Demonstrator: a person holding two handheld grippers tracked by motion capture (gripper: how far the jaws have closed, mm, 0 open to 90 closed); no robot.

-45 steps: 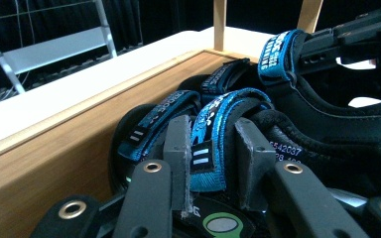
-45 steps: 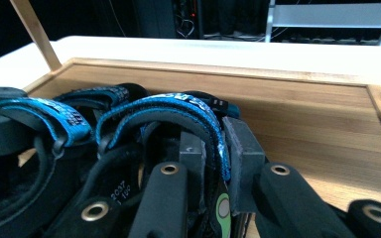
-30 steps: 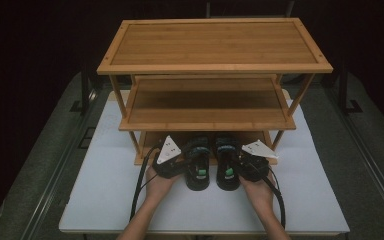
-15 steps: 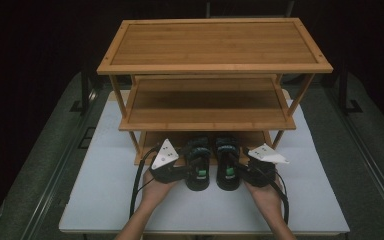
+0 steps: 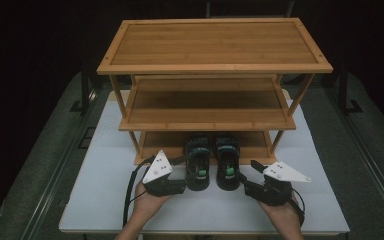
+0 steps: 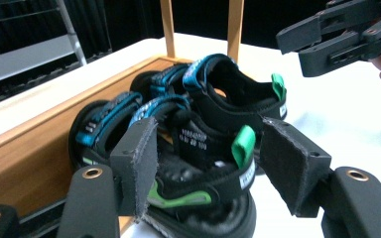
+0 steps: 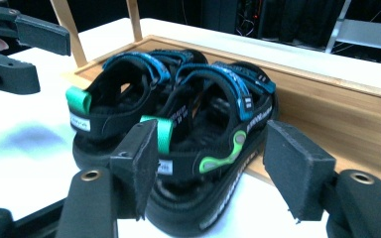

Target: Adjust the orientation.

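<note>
Dark room, white table [image 5: 105,200], three-tier bamboo rack [image 5: 215,50] standing on it. Top and middle shelves are bare.

The pair of sandals sits side by side, toes on the rack's bottom shelf [image 5: 165,142], heels hanging out over its front lip toward you. Left sandal [image 5: 198,165], right sandal [image 5: 227,162]. Black with blue straps and green heel tabs.

Your left gripper [image 5: 177,186] is just beside the left sandal's heel on its outer side. In the left gripper view the jaws have just been opening; the heel [image 6: 213,178] shows in the gap between them, but the pads [image 6: 138,163] stand clear of it. Released, not gripping.

Same for your right gripper [image 5: 247,186]: it is off to the outer side of the right sandal's heel, its jaws have just been opening, and in the right gripper view the pads [image 7: 295,166] flank the heel [image 7: 193,168] without touching. Nothing held.

Status, my read: placement looks basically done. Both sandals are down, upright, paired and parallel, and both tools have let go.

What's left:
- back both hands clear of the heels without clipping the tabs
- possibly nudge the pair deeper, since the heels overhang the shelf edge; can't tell from here how much sole is actually supported.

Right sandal sits slightly further in than the left, a minor offset.
</note>
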